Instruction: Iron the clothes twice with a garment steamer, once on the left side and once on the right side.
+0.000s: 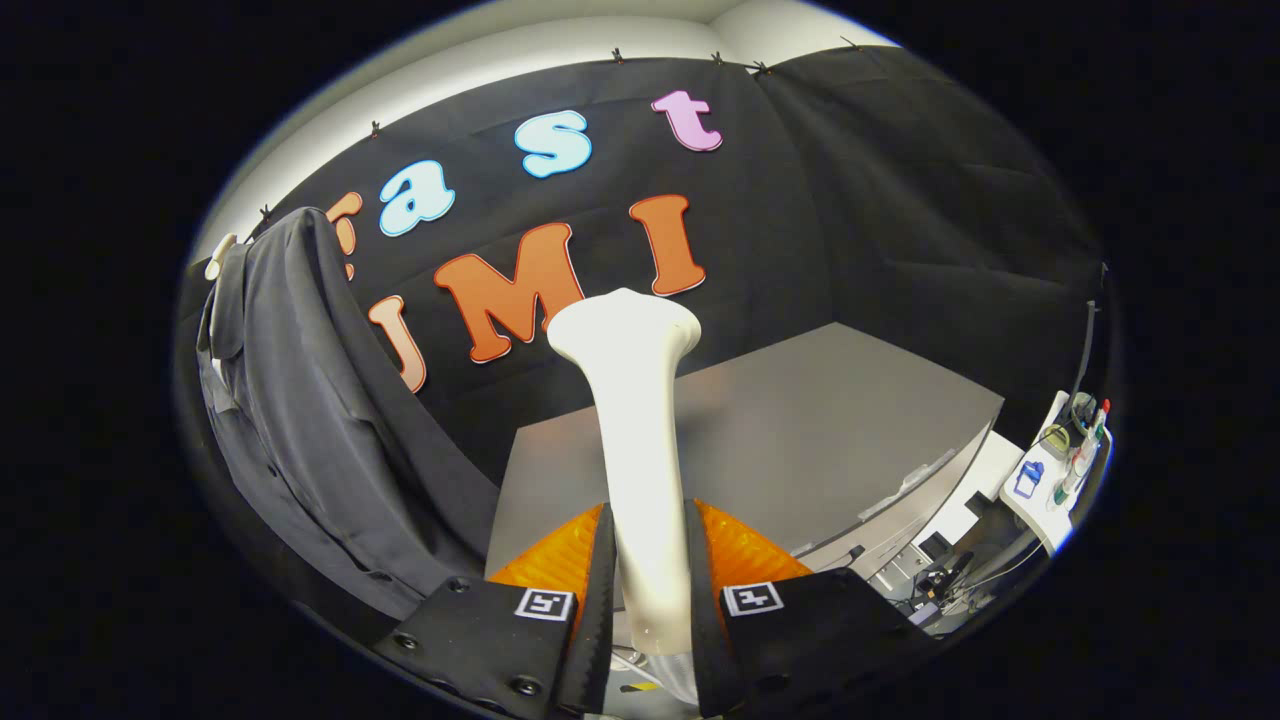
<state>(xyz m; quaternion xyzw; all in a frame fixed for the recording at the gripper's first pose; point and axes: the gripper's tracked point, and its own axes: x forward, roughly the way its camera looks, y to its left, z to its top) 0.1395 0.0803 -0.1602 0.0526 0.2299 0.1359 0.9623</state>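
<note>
Gripper (648,560) clamps the white, flare-headed garment steamer (633,420) upright, dark shirt (300,420) hanging beside it

A flat grey rectangular table top (800,430) serves as the landmark — it runs up to the black cloth booth wall (900,200) behind it. Above that wall, a pale curved band of ceiling or upper wall (480,60) shows, with small black clips (617,54) along the cloth's top edge. Off the table's right corner stands a white shelf or cart (1045,480) carrying small bottles and containers, too small to tell apart. Below the table's near right edge lies a clutter of black cables and white equipment (940,575) — its details are unclear.
</note>
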